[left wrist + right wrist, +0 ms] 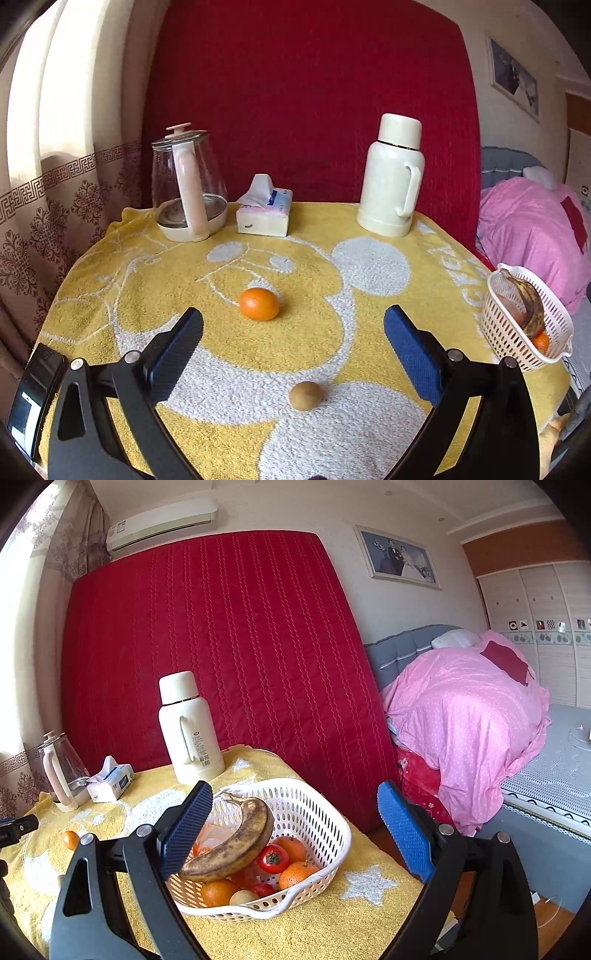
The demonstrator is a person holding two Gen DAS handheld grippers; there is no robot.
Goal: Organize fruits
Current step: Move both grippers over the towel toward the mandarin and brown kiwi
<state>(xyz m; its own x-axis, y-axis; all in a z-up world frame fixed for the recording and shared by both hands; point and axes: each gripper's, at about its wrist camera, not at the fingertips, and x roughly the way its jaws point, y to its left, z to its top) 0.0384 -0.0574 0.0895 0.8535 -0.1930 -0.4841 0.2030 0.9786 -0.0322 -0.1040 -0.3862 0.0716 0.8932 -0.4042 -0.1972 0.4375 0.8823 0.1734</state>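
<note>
Fruits lie on a fuzzy yellow towel (332, 221). A small round brown kiwi (305, 396) sits right between the wide-open bumpy blue pads of the left gripper (293, 325), which holds nothing. A smooth orange (259, 303) sits just past the pads. Past it stand a glass kettle (188, 184), a soft tissue pack (264, 214) and a cream flask (393, 177). The right gripper (295, 805) is wide open and empty too, above a white holey plastic basket (332, 834) holding a curved spotty banana (236, 849), oranges and a shiny tomato (273, 858).
</note>
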